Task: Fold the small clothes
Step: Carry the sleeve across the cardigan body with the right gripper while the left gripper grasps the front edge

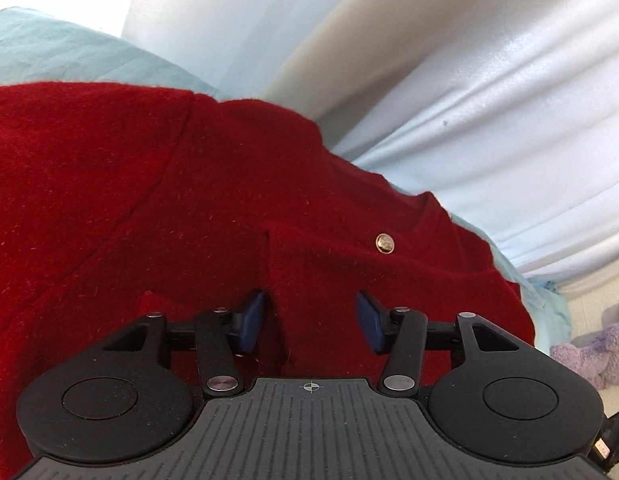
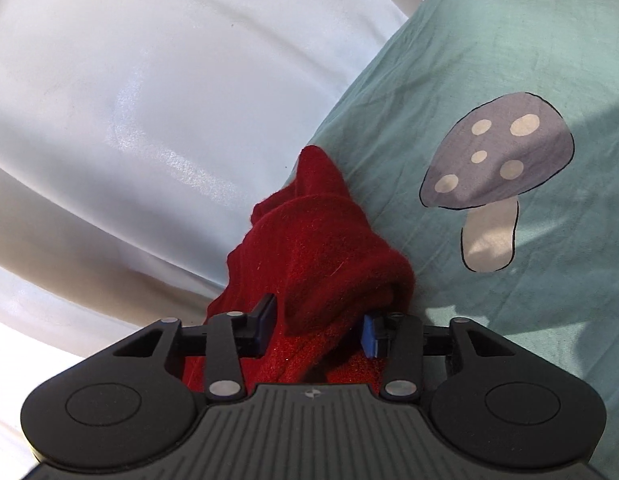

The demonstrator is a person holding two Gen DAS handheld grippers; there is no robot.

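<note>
Only at right: mushroom print (image 2: pixel 497 160).

- The garment (image 1: pixel 189 200) lies on the bedsheet (image 1: pixel 49 52), with the curtain (image 1: pixel 489 100) behind both.
- The left gripper (image 1: pixel 311 322) sits over the garment, a fold between its fingers.
- A plush thing (image 1: pixel 589 356), possibly a toy, lies far right.
- In the right view, a bunched part of the garment (image 2: pixel 321 248) sits between the right gripper (image 2: pixel 317 330) fingers, the sheet (image 2: pixel 509 300) to its right.

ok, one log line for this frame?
left hand-held gripper: open over red garment | right hand-held gripper: bunched red fabric between fingers | mushroom-print sheet beneath
</note>
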